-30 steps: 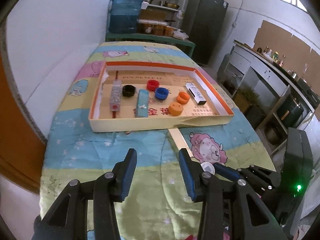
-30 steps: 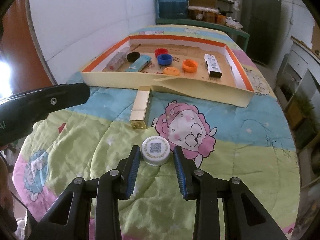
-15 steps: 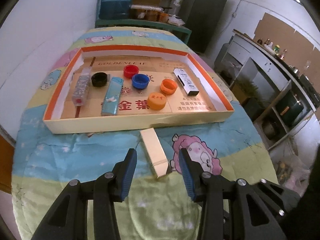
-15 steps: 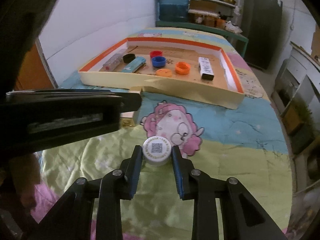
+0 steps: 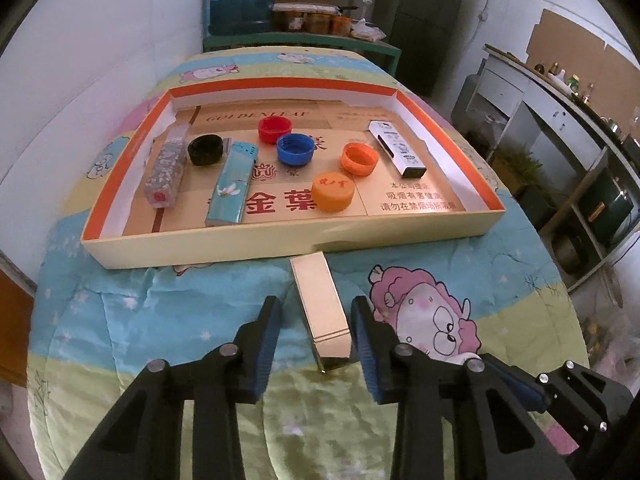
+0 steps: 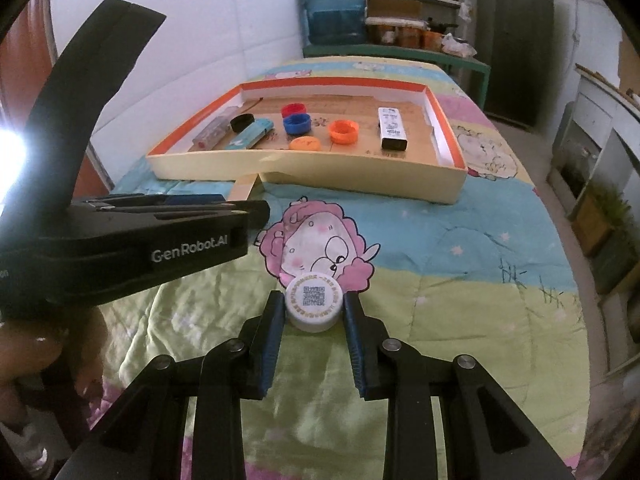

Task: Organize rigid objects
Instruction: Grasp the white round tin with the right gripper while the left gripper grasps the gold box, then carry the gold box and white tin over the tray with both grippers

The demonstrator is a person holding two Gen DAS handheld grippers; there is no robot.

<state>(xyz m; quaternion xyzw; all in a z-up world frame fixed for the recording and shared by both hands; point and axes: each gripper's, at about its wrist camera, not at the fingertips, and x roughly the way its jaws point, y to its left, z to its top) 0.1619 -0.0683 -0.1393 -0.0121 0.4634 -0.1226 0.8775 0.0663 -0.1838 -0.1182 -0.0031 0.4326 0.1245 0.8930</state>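
closing left gripper point(image 5: 314, 334) now straddles gold box point(image 5: 322, 308), lengthwise toward tray point(image 5: 208, 250); right gripper point(image 6: 313, 314) clamps white cap point(image 6: 314, 302).

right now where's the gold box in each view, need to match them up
Left wrist: gold box at lower centre, between the left gripper fingers.
Right wrist: only its far end shows, centre-left, behind the left gripper body.
Shared landmark: the tray right behind it.

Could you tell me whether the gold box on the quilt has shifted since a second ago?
No. The gold box still lies with its far end against the tray's front wall, by the notch; only the left tool advanced around it.
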